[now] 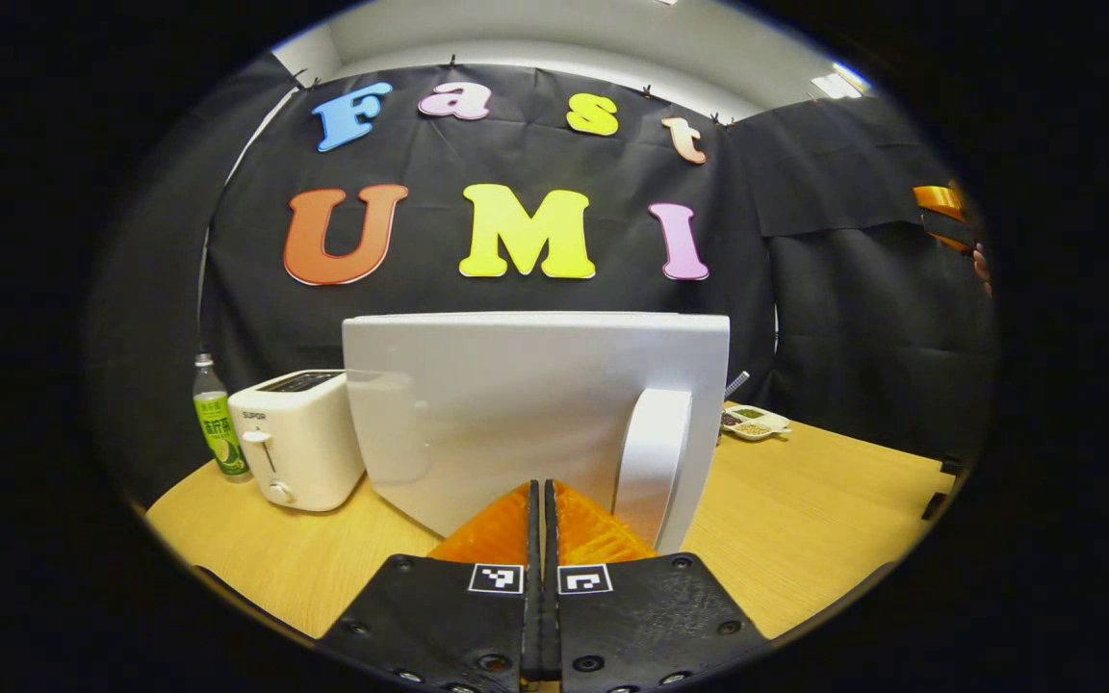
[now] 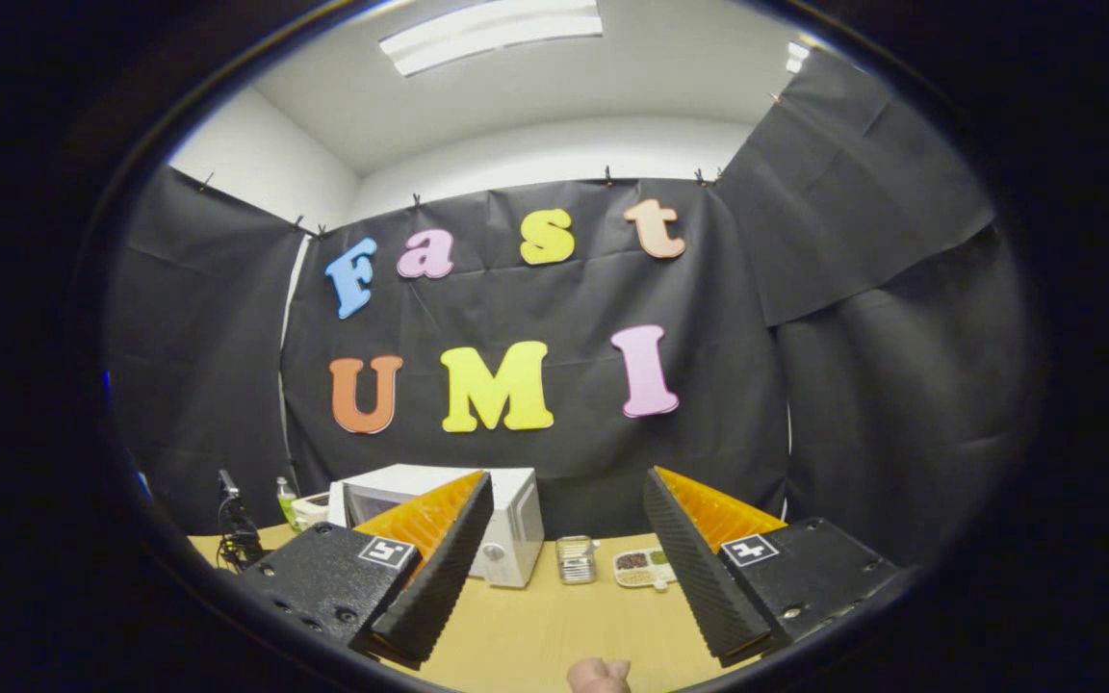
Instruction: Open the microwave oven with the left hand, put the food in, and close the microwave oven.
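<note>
microwave door stands swung open at the table's middle, its handle just right of the left gripper, whose fingers are pressed together on nothing. right gripper hangs well back, fingers spread wide, with the food tray far between them, right of the microwave.

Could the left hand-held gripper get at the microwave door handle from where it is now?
Probably yes: the left hand-held gripper sits shut right before the microwave's white handle, with nothing between them.

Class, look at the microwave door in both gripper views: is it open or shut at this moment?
Open. In the left gripper view the microwave door stands swung out toward the camera, its handle just beyond the closed left gripper. In the right gripper view the door angle is unclear.
</note>
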The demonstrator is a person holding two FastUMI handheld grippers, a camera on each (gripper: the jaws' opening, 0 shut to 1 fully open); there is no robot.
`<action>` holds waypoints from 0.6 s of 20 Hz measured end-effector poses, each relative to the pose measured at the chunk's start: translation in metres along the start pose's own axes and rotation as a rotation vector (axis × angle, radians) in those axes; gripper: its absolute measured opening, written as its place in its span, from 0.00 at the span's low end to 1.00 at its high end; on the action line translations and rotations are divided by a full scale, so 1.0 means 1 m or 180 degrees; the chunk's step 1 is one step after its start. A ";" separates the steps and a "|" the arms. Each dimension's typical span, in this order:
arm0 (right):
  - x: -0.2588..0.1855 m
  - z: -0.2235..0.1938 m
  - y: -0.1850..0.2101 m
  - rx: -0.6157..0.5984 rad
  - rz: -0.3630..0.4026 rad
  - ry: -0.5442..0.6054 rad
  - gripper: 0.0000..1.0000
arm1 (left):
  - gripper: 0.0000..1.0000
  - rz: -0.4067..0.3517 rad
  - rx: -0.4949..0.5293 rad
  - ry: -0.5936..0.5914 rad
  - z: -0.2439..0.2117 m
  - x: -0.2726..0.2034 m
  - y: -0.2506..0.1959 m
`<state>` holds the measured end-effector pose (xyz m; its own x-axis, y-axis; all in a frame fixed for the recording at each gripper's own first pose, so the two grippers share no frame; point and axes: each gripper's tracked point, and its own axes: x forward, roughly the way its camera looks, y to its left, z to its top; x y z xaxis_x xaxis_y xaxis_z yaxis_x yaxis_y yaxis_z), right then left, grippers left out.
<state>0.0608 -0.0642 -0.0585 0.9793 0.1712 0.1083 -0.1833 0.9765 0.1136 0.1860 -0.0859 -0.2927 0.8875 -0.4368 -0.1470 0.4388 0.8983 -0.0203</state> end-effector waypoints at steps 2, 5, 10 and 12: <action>0.002 0.002 -0.004 -0.0027 -0.0054 -0.0026 0.91 | 0.00 -0.0079 0.0019 -0.0020 0.005 0.015 -0.007; 0.003 0.003 -0.002 -0.0066 -0.0064 -0.0047 0.91 | 0.00 -0.0144 -0.0021 -0.0042 0.014 0.038 -0.017; 0.010 -0.003 0.002 -0.0086 -0.0043 -0.0007 1.00 | 0.00 -0.0124 0.0155 -0.0096 0.030 0.073 -0.032; 0.013 -0.004 -0.001 -0.0088 -0.0054 0.0013 1.00 | 0.00 -0.0137 0.0118 -0.0115 0.033 0.084 -0.039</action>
<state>0.0745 -0.0621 -0.0614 0.9826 0.1549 0.1024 -0.1641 0.9825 0.0880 0.2484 -0.1591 -0.2720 0.8719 -0.4770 -0.1111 0.4810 0.8767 0.0111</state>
